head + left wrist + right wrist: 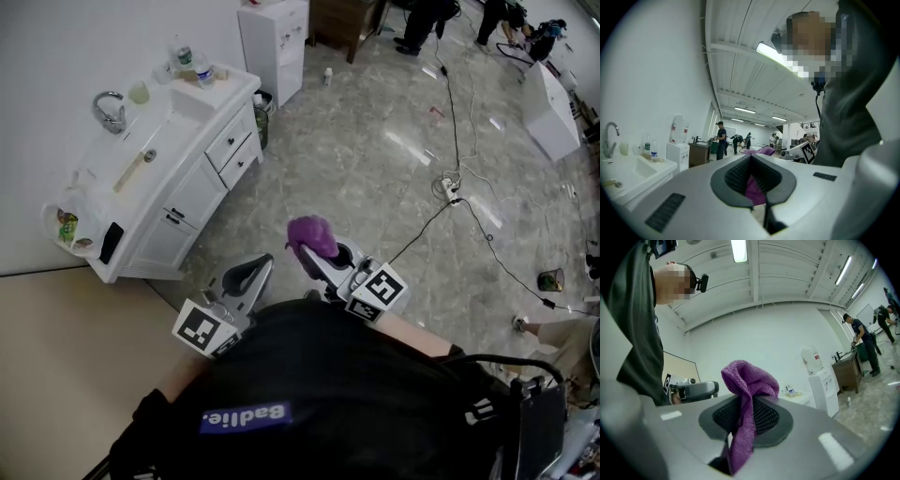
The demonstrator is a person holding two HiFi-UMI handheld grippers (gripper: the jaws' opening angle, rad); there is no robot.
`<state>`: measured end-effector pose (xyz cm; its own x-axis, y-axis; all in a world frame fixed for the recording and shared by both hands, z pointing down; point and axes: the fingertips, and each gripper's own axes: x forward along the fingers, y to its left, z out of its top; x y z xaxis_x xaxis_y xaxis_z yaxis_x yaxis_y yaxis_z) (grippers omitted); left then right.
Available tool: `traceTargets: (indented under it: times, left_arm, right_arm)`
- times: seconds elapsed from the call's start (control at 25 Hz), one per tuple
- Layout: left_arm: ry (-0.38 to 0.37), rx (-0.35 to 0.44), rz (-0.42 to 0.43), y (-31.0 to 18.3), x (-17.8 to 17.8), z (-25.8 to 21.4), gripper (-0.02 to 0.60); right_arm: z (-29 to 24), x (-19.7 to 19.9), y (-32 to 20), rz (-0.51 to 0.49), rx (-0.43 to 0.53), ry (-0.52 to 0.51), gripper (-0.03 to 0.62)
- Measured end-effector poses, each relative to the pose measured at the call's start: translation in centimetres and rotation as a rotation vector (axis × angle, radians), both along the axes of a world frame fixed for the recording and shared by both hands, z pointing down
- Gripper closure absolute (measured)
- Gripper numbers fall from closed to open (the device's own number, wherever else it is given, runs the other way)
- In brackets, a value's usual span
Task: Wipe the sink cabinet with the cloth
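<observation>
The white sink cabinet (pixel 202 183) stands against the wall at the upper left, with a chrome faucet (pixel 111 111) and a basin (pixel 155 141) on top. It also shows at the lower left of the left gripper view (pixel 628 176). A purple cloth (pixel 312 236) is bunched in my right gripper (pixel 323 253), whose jaws are shut on it, and one end hangs down between the pads (pixel 747 380). My left gripper (pixel 251 272) is beside it, jaws shut on nothing. Both grippers are held close to the person's body, well short of the cabinet.
Two water bottles (pixel 192 64) and a cup stand on the cabinet's far corner. A white water dispenser (pixel 275 37) and a small bin (pixel 262 105) sit beyond it. Cables (pixel 459 187) run across the marble floor. A white unit (pixel 551 112) and people are at the far right.
</observation>
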<state>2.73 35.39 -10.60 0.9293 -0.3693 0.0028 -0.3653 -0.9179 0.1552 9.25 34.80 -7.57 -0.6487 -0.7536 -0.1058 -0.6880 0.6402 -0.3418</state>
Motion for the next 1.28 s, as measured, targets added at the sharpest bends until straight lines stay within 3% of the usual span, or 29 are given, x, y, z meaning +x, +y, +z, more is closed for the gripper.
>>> traceTargets:
  times: [0.16, 0.36, 0.64, 1.0, 1.28]
  left_arm:
    - [-0.026, -0.001, -0.043, -1.4, 1.2, 0.7, 0.581]
    - [-0.049, -0.001, -0.077, -3.6, 1.8, 1.3, 0.581]
    - [-0.073, -0.001, -0.052, -9.7, -1.0, 3.0, 0.581]
    - [-0.046, 0.006, 0.052, -22.9, -6.9, 3.7, 0.581]
    - [-0.061, 0.019, 0.110, -28.9, -7.8, 4.5, 0.581]
  right_arm:
    - [1.7, 2.3, -1.1, -0.001, -0.027, 0.045, 0.539]
    - [2.9, 3.2, -3.4, -0.026, -0.070, 0.017, 0.539]
    - [4.0, 0.0, -10.1, -0.050, -0.080, 0.054, 0.539]
    - [4.8, -5.0, -22.8, 0.087, -0.123, 0.059, 0.539]
    - [6.0, -6.8, -28.7, 0.125, -0.135, 0.059, 0.539]
